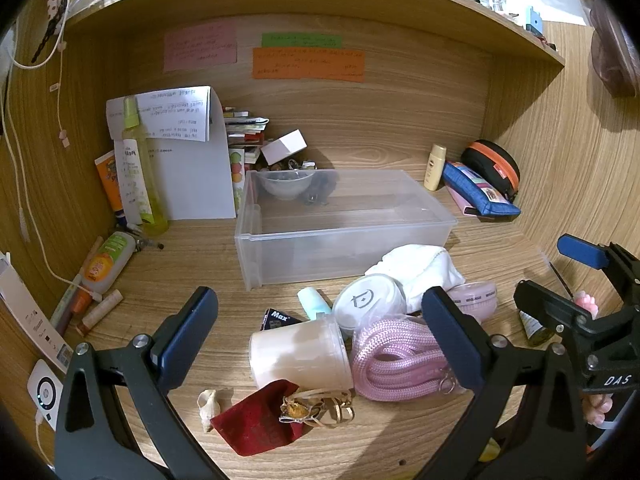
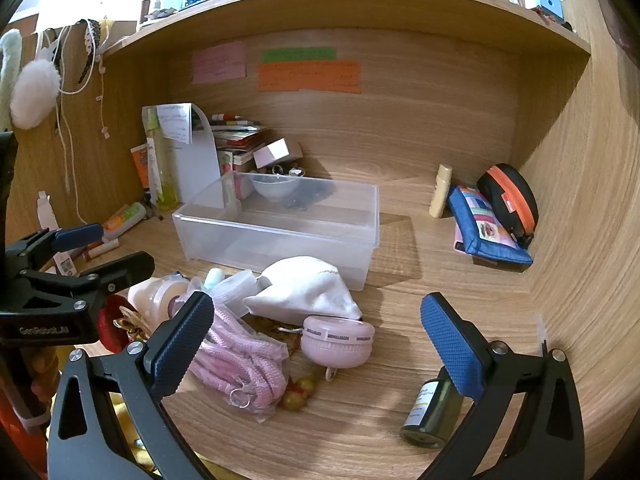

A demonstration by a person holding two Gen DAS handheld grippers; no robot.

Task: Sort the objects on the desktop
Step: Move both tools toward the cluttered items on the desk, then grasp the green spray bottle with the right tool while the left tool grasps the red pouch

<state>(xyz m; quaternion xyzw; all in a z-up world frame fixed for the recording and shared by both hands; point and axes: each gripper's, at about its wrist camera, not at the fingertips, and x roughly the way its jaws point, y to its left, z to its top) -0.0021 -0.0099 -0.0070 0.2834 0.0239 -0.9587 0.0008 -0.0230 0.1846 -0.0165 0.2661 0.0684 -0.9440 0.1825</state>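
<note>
A clear plastic bin (image 1: 344, 236) (image 2: 276, 236) stands mid-desk, holding nothing that I can see. In front of it lies a pile: a white cloth pouch (image 1: 424, 268) (image 2: 308, 292), a pink round case (image 2: 338, 342) (image 1: 478, 298), a pink coiled cord in a bag (image 1: 400, 360) (image 2: 244, 364), a translucent cup on its side (image 1: 300, 352), a round lidded tub (image 1: 368, 304), a red cloth (image 1: 256, 416) and a shell (image 1: 210, 402). A dark green bottle (image 2: 432, 412) lies by my right finger. My left gripper (image 1: 320, 344) is open above the cup and cord. My right gripper (image 2: 320, 348) is open around the pink case.
Bottles and tubes (image 1: 136, 168) and papers stand at the back left. A blue pouch (image 1: 480, 192) (image 2: 488, 228), a black-orange case (image 1: 492, 168) and a cream bottle (image 1: 435, 166) lie at the back right. Wooden walls enclose the desk; a white device (image 1: 44, 394) lies front left.
</note>
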